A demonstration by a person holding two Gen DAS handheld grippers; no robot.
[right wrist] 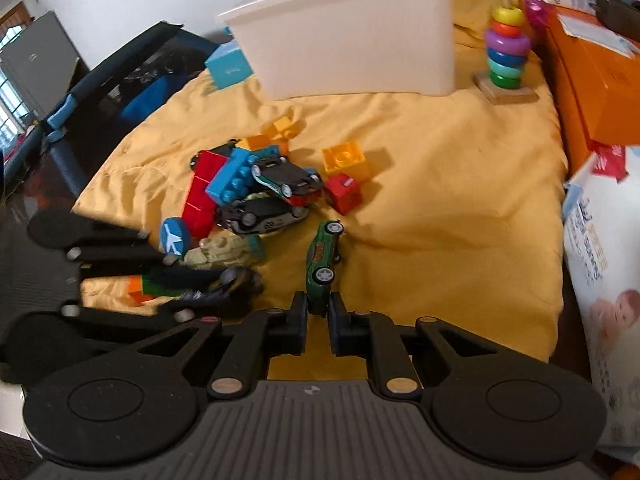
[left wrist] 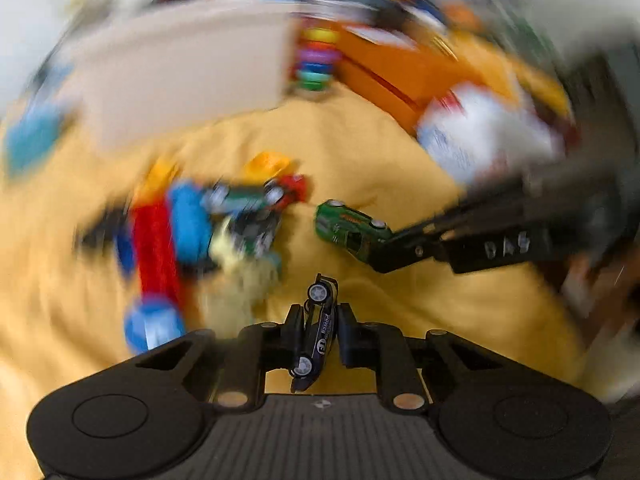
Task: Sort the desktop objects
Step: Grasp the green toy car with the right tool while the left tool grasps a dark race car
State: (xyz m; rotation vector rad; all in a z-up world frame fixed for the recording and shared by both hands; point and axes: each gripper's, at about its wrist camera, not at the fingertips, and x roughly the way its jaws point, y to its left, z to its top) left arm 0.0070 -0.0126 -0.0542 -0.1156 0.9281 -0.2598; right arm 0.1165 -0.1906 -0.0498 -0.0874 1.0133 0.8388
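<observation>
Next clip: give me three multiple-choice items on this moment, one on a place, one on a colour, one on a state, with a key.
1. Where does the ring stacker stand?
A. Inside the white bin
B. On the yellow cloth, right of the white bin
C. On the orange box

2. What colour is the car in the right hand-held gripper?
A. Green
B. Red
C. White

3. How is the left hand-held gripper?
A. Open and empty
B. Shut on a blue brick
C. Shut on a dark car

Key: B, its base sits on the yellow cloth beside the white bin; A, the green car is pinched at its end; C, the dark car is clamped between the fingers.
</observation>
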